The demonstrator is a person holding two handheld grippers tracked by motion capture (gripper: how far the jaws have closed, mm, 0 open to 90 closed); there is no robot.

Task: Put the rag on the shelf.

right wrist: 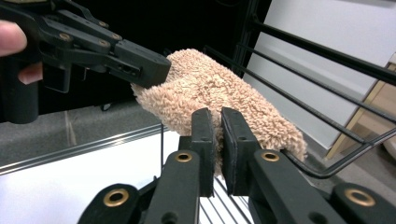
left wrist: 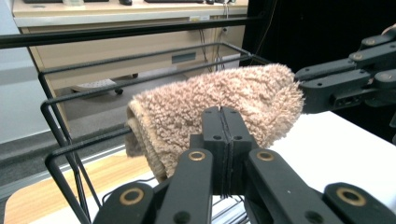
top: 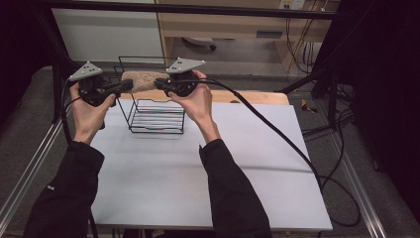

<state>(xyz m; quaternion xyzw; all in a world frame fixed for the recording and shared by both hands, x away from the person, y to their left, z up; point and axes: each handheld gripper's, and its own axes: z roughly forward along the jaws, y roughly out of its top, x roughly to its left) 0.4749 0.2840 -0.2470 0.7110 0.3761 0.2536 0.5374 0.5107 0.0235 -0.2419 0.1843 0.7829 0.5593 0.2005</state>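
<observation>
- While both hands reach forward, the left gripper (top: 126, 87) and right gripper (top: 159, 83) each pinch one end of a fuzzy tan sock (top: 143, 81);
- sock stretched level above the black wire rack (top: 157, 116) at 12 o'clock;
- judged midway: lifted, not yet draped over the top rail.

There was one fuzzy tan sock (top: 143, 81), one black wire rack (top: 157, 115) and one white bench (top: 208, 163). Two grippers were there, the left (top: 130, 87) and the right (top: 157, 83), each with two fingers, and each held in one of the person's two hands.
</observation>
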